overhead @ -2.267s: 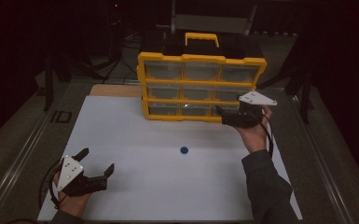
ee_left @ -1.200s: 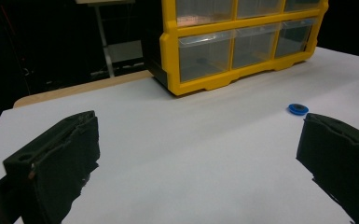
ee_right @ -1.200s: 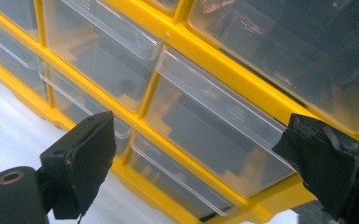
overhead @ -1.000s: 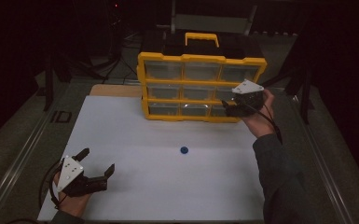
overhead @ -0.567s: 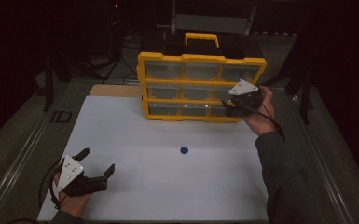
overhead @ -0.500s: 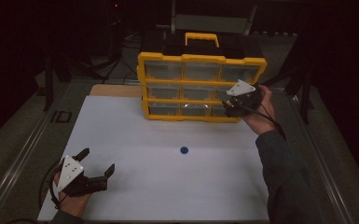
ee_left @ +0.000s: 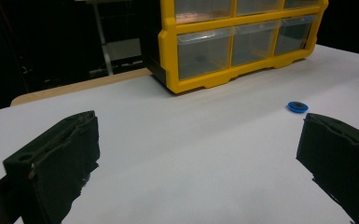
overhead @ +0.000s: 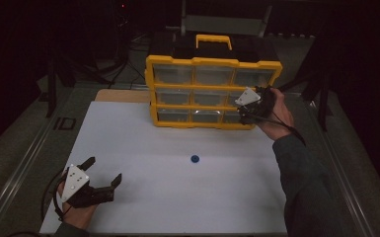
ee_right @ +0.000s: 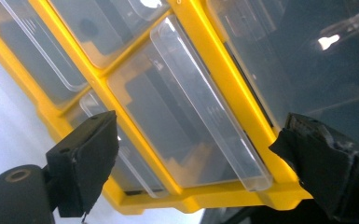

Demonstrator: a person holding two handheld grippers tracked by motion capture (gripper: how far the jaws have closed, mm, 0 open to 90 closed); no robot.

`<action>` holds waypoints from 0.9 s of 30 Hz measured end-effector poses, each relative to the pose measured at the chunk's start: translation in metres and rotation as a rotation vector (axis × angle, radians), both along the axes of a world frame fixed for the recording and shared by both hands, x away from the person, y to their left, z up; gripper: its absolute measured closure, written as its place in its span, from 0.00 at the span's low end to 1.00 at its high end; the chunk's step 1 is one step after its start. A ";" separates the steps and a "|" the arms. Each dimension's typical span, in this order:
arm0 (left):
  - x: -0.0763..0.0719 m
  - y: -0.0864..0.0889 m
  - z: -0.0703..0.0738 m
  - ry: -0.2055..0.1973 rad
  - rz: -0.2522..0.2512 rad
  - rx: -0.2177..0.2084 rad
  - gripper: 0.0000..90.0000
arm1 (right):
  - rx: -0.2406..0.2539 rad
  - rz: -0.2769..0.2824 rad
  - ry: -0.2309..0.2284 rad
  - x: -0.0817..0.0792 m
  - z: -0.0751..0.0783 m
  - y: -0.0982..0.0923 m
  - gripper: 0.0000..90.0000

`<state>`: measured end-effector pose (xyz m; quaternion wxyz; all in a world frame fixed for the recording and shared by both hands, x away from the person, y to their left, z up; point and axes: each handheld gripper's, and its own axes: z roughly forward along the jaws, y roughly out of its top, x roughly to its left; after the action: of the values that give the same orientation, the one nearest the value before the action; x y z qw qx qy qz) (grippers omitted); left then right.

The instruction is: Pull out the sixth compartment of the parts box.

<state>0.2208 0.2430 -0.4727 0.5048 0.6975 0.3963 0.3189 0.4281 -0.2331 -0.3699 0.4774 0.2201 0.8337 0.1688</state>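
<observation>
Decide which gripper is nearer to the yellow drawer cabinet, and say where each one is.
Right. The right gripper is up against the yellow drawer cabinet at its right-hand drawers; the left gripper sits far off, low at the table's near left corner.

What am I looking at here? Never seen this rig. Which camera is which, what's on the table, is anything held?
A person works with a hand-held two-jaw gripper in each hand; no robot arm. The high view looks down on the white table. The other two pictures come from cameras riding on the grippers, looking along their black jaws. The left gripper rests open near the table's front edge, holding nothing. The right gripper is open at the right-hand drawers of the yellow drawer cabinet, jaws either side of a clear drawer front, not gripping. A small blue disc lies loose.
</observation>
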 end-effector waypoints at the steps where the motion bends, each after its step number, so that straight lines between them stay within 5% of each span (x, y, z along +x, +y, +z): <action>1: 0.000 0.000 0.000 0.000 -0.001 0.000 0.00 | -0.015 0.001 -0.005 0.000 -0.001 0.000 0.13; 27: 0.000 0.000 0.000 0.000 0.001 0.001 0.00 | -0.302 -0.010 -0.158 0.002 -0.017 0.007 0.21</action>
<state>0.2206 0.2430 -0.4726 0.5043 0.6976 0.3965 0.3192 0.4305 -0.2264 -0.3870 0.5701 0.1362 0.8083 0.0560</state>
